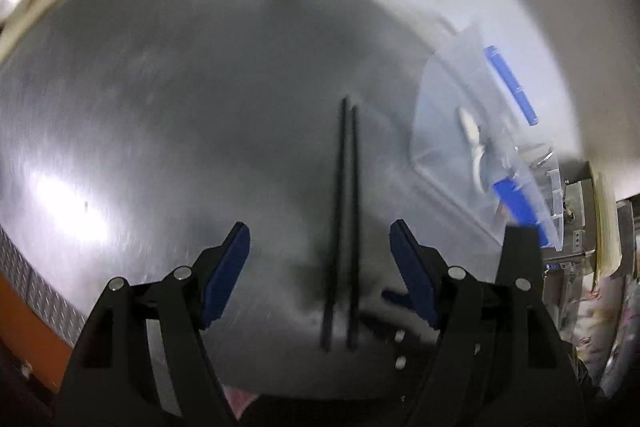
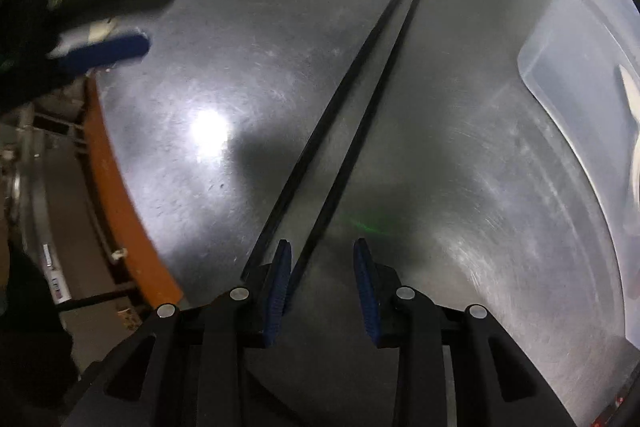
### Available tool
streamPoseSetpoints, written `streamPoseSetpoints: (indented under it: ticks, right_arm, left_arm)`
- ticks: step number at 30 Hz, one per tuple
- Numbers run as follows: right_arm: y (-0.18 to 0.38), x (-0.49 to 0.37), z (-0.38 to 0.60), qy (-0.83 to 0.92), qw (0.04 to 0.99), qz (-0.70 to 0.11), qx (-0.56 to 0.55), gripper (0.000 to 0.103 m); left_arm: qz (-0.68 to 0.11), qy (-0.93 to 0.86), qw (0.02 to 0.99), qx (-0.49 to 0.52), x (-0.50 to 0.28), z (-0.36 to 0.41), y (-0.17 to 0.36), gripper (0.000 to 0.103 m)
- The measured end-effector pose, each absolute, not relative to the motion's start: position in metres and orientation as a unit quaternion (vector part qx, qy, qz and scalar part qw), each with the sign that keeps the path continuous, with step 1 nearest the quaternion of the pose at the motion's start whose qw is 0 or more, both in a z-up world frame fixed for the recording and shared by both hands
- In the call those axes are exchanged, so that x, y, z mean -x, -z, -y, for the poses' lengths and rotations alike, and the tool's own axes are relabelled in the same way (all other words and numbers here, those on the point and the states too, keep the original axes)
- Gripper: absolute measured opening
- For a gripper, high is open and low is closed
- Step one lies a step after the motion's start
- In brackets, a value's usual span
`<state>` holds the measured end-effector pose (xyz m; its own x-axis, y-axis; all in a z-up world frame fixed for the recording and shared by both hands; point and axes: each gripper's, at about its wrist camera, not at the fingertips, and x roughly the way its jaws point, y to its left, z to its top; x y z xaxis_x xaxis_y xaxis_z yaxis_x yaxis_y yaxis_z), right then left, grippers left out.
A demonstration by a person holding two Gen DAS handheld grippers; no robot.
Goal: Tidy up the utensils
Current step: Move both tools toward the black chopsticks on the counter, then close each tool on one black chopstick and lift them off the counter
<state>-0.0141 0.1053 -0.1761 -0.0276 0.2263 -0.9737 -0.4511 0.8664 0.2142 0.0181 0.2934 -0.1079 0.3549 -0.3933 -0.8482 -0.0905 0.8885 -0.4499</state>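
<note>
The pair of black chopsticks lies side by side on the steel worktop, beside the clear plastic bin at its far right edge. The left gripper and right gripper hang over them released, grasping nothing. A good pickup would likely pinch both sticks together near one end; the bin holds a white spoon and blue items.

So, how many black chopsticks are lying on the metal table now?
2. The two black chopsticks lie side by side on the metal table, left of the clear plastic box. More utensils may be hidden in the blurred box.
</note>
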Motion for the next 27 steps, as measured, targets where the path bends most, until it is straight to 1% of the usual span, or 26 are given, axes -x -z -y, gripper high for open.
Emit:
streamPoseSetpoints:
  ticks: [3,6,9,13,15,19,22,27]
  right_arm:
    - [0.178,0.014,-0.111,-0.225,0.698,-0.673,0.089,0.034]
    - [0.181,0.014,-0.118,-0.212,0.699,-0.677,0.086,0.034]
    - [0.180,0.018,-0.117,-0.202,0.704,-0.675,0.089,0.034]
    - [0.194,0.026,-0.141,-0.183,0.717,-0.665,0.098,0.034]
    - [0.190,0.027,-0.138,-0.180,0.721,-0.662,0.103,0.030]
    - [0.190,0.024,-0.128,-0.168,0.729,-0.653,0.120,0.009]
    - [0.189,0.028,-0.123,-0.161,0.732,-0.652,0.113,0.007]
    - [0.191,0.029,-0.117,-0.158,0.731,-0.655,0.107,0.007]
  left_arm:
    - [-0.564,0.090,0.790,0.223,-0.012,-0.304,0.121,0.069]
    - [-0.564,0.096,0.787,0.231,-0.012,-0.309,0.123,0.069]
    - [-0.565,0.104,0.785,0.232,-0.015,-0.301,0.127,0.069]
    - [-0.568,0.116,0.781,0.230,-0.022,-0.300,0.129,0.069]
    - [-0.571,0.123,0.778,0.232,-0.025,-0.297,0.131,0.069]
    - [-0.577,0.133,0.770,0.235,-0.029,-0.291,0.134,0.069]
    - [-0.582,0.141,0.764,0.241,-0.031,-0.287,0.137,0.069]
    - [-0.586,0.151,0.757,0.246,-0.032,-0.278,0.141,0.069]
